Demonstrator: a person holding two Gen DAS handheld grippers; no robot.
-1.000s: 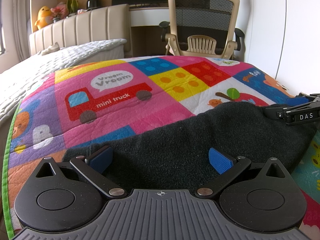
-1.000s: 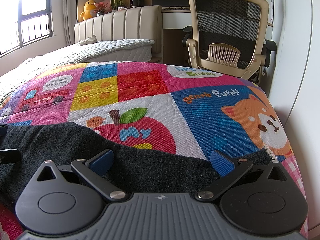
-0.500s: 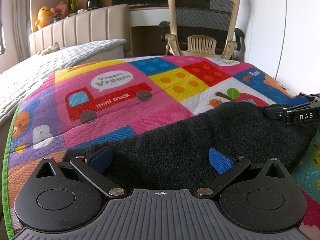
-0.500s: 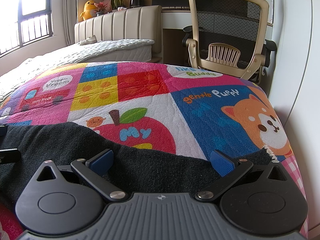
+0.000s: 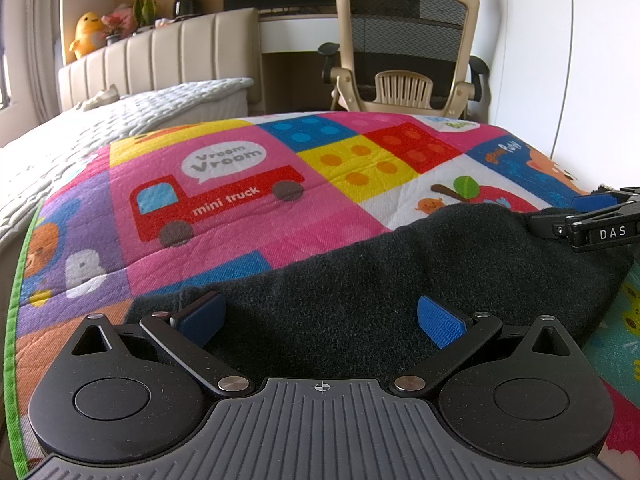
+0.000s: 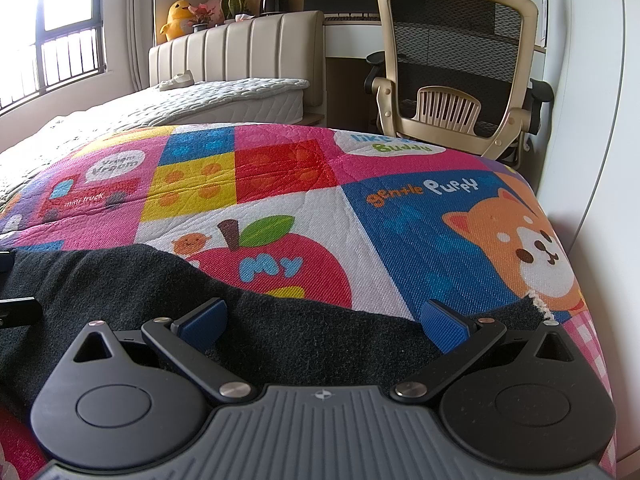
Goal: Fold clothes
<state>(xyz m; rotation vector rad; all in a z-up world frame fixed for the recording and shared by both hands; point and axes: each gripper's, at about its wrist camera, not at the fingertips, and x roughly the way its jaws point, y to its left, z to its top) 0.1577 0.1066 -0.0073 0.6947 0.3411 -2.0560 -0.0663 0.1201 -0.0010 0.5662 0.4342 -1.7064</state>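
Left wrist view puts the left tool [image 5: 320,320] at the bottom of the frame, its blue-padded fingers [image 5: 439,322] spread wide over a dark fleece garment [image 5: 380,276], gripping nothing. The garment lies flat across the lower middle on a colourful play mat [image 5: 224,204] spread over a bed [image 5: 100,128]. At the right edge, the right tool [image 5: 592,216] reaches in above the garment's far corner. Beyond the mat, in the upper right, stands a beige office chair [image 5: 404,48].

Right wrist view shows the right tool [image 6: 322,320] low in the frame, fingers likewise wide apart above the garment [image 6: 120,280], which fills the lower left and runs to a frayed corner [image 6: 536,302] at the right. Farther up, the mat [image 6: 420,216] shows an apple and a puppy print, with the chair [image 6: 456,52] in the upper right.
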